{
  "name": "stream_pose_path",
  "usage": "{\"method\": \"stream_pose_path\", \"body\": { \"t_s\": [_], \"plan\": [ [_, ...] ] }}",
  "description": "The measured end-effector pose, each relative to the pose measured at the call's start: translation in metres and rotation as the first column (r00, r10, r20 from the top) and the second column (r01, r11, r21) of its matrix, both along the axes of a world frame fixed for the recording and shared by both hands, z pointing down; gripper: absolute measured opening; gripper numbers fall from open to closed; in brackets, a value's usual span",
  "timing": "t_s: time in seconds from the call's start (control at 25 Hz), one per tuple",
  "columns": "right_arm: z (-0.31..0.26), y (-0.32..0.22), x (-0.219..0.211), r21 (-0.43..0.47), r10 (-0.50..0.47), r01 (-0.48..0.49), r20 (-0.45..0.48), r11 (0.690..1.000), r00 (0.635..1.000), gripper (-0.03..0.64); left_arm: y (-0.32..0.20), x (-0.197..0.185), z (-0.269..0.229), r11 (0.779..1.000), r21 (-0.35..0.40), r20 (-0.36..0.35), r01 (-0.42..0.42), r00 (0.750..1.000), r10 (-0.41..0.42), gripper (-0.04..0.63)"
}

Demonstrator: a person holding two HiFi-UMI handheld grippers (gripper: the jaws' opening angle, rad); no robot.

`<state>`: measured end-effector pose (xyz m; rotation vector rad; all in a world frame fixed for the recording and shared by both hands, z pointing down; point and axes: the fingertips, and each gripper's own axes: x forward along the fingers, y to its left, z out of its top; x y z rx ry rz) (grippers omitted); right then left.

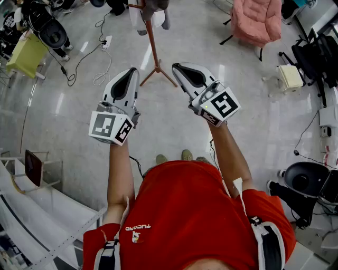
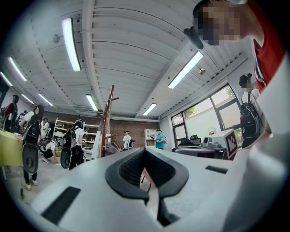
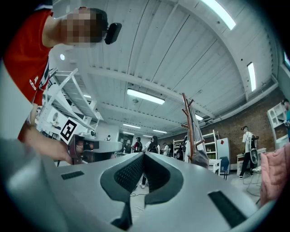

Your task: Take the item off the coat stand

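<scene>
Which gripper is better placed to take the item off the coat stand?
Probably right: the right gripper sits slightly nearer the coat stand and its hanging item than the left gripper. Both are shut, empty.

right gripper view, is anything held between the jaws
No, the right gripper has its jaws shut together on nothing, and the coat stand stands well beyond them.

coat stand (image 1: 153, 47): stands on the floor (image 1: 68, 126) at its far middle, ahead of both hand-held grippers.
item (image 1: 156, 7): hangs at the top of the coat stand.
left hand-held gripper (image 1: 132, 73): above the floor, on the near side and left of the stand's feet.
right hand-held gripper (image 1: 177, 67): beside the left one, apart from it, right of the stand's feet.
power strip (image 1: 106, 41): on the floor, left of the coat stand.
cable (image 1: 100, 74): on the floor, running from the power strip toward the near left.
armchair (image 1: 257, 21): far right of the floor, well apart from the stand.
</scene>
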<state>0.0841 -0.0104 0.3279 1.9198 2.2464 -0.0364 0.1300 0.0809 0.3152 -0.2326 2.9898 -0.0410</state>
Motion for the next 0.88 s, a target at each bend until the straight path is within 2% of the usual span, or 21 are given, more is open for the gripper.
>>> {"method": "stream_pose_path", "body": {
  "t_s": [0.32,0.56,0.88],
  "plan": [
    [-0.004,0.015,0.006,-0.044,0.012,-0.011,0.036,0.999,0.999,0.023,0.020,0.011,-0.001,1.000,0.007,0.006,-0.006,1.000,0.006,0.009],
    [-0.005,0.026,0.002,-0.102,0.017,-0.019,-0.029,0.995,0.999,0.023,0.044,0.014,0.003,1.000,0.013,0.001,-0.022,1.000,0.022,0.009],
    [-0.003,0.039,-0.004,-0.085,0.077,-0.077,-0.012,0.993,0.997,0.023,0.073,0.012,0.007,0.998,0.016,0.026,-0.063,0.998,0.062,0.009]
  ]
}}
